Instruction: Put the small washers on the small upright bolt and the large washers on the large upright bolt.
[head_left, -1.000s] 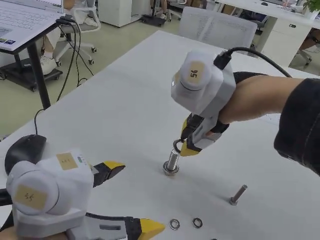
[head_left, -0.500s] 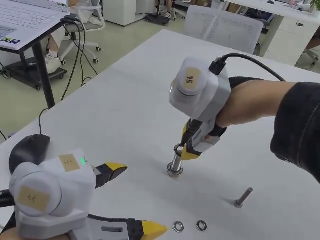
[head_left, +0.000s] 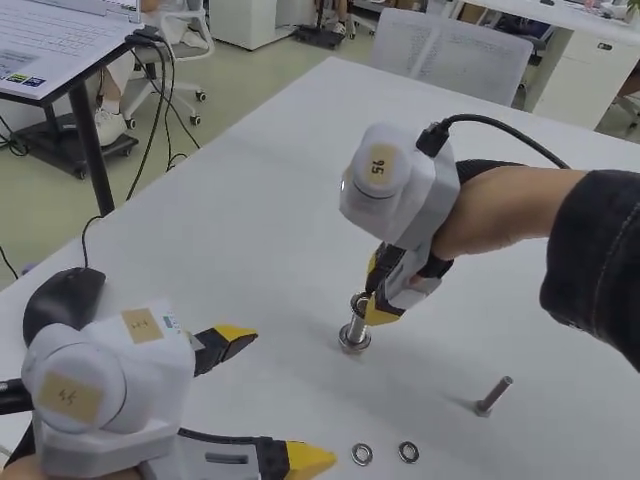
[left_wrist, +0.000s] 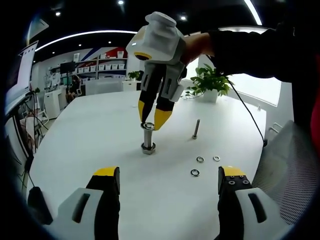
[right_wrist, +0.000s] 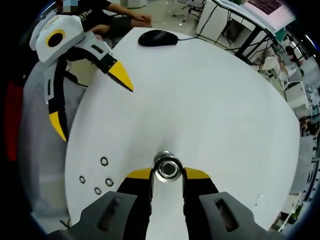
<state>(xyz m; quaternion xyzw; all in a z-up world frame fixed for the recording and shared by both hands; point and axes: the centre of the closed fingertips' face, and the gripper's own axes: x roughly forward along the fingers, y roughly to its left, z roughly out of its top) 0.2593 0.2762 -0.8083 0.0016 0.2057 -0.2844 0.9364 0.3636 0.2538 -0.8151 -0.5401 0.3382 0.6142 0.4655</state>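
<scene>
The large upright bolt (head_left: 354, 332) stands mid-table, and my right gripper (head_left: 372, 308) hangs just above it, shut on a large washer (head_left: 358, 301) ringing the bolt's tip. In the right gripper view the washer (right_wrist: 167, 167) sits between the yellow fingertips (right_wrist: 140, 174), with the bolt's top seen through its hole. The small upright bolt (head_left: 493, 396) stands to the right. Two washers (head_left: 362, 454) lie near the table's front edge. My left gripper (head_left: 270, 400) is low at the front left, open and holding nothing. Its own view shows the large bolt (left_wrist: 148, 141), small bolt (left_wrist: 196, 129) and loose washers (left_wrist: 200, 159).
A black mouse (head_left: 62, 302) lies at the table's left edge, behind the left gripper. A side desk with a laptop (head_left: 40, 40) and hanging cables stands far left. An office chair (head_left: 450, 52) is past the far edge. Several washers (right_wrist: 104, 161) lie on the bare white table (head_left: 270, 200).
My right gripper has come down a little, bringing the large washer onto the tip of the large bolt. The left gripper has stayed open in place. The head camera shifted slightly.
</scene>
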